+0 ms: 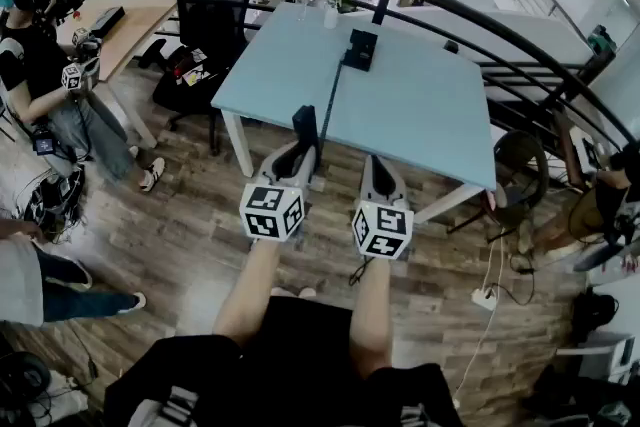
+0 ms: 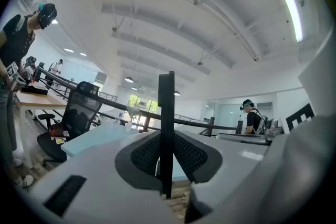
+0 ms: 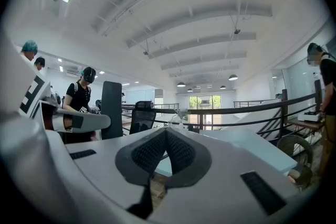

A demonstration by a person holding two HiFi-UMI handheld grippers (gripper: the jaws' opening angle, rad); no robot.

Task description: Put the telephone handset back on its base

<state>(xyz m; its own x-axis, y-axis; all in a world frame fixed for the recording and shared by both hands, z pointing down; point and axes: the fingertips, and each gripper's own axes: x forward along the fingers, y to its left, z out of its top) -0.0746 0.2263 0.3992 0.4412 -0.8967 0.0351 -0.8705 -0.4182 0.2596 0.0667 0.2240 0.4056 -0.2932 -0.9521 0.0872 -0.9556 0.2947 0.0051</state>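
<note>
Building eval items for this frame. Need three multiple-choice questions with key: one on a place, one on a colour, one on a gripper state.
1. Where does the telephone base stand?
A. on the light blue table
B. on the wooden floor
C. on the office chair

2. What colour is the handset in the left gripper?
A. white
B. black
C. red

3. How is the right gripper?
A. shut on the handset
B. wide open
C. shut, with nothing in it

Key:
1 A: in the head view the base sits on the tabletop, toward its far side.
2 B: the upright slab clamped between the left gripper's pads is black.
3 C: in the right gripper view the pads meet with nothing between them.
</note>
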